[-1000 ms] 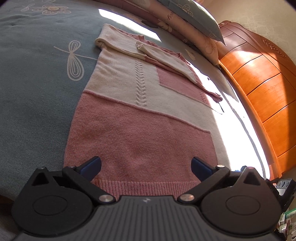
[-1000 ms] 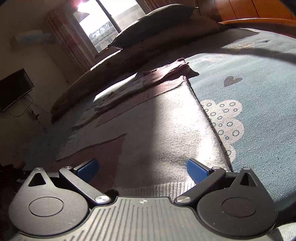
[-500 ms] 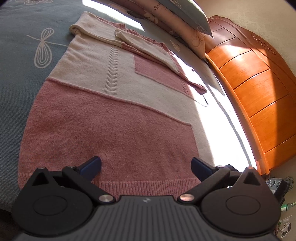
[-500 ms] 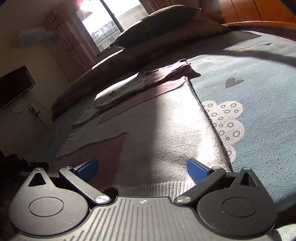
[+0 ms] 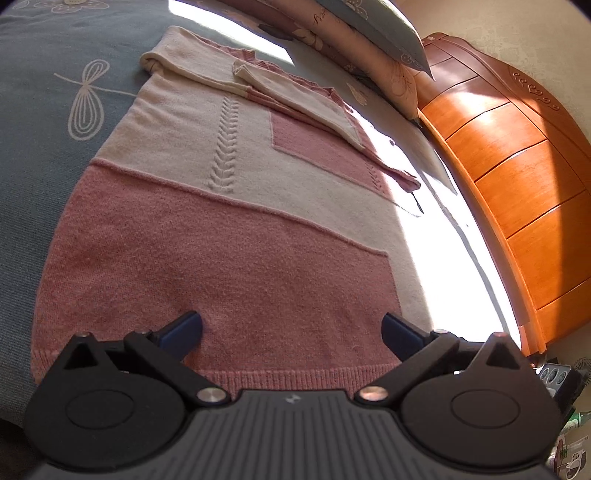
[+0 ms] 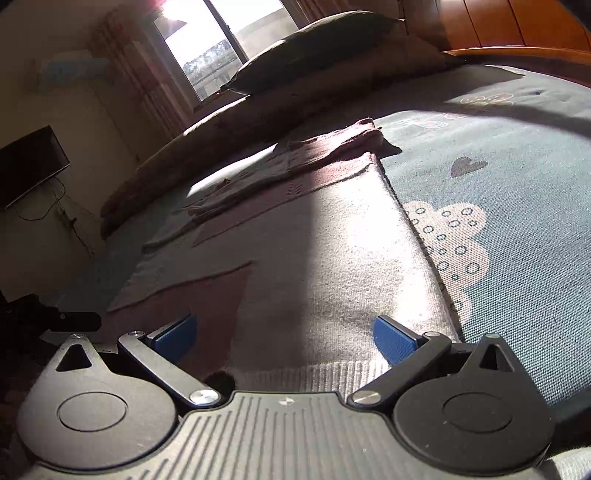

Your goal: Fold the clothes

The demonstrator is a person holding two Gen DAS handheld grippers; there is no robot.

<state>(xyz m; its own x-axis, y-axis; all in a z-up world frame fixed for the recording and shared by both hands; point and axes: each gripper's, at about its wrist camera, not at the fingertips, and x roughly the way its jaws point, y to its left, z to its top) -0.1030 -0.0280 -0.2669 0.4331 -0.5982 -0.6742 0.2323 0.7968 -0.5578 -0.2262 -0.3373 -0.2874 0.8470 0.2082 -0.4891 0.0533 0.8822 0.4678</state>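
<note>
On bedspread (image 5: 33,155): one sweater (image 5: 221,258), two tools spread wide.

Hardly any writing can be read. A pink pillow (image 5: 325,29) at the far end of the bed (image 5: 33,122) carries a short line of dark cursive script, too small and slanted to make out. The left gripper (image 5: 291,328) and right gripper (image 6: 284,332) each bear a small pale logo mark on the ribbed body, with no letters.
</note>
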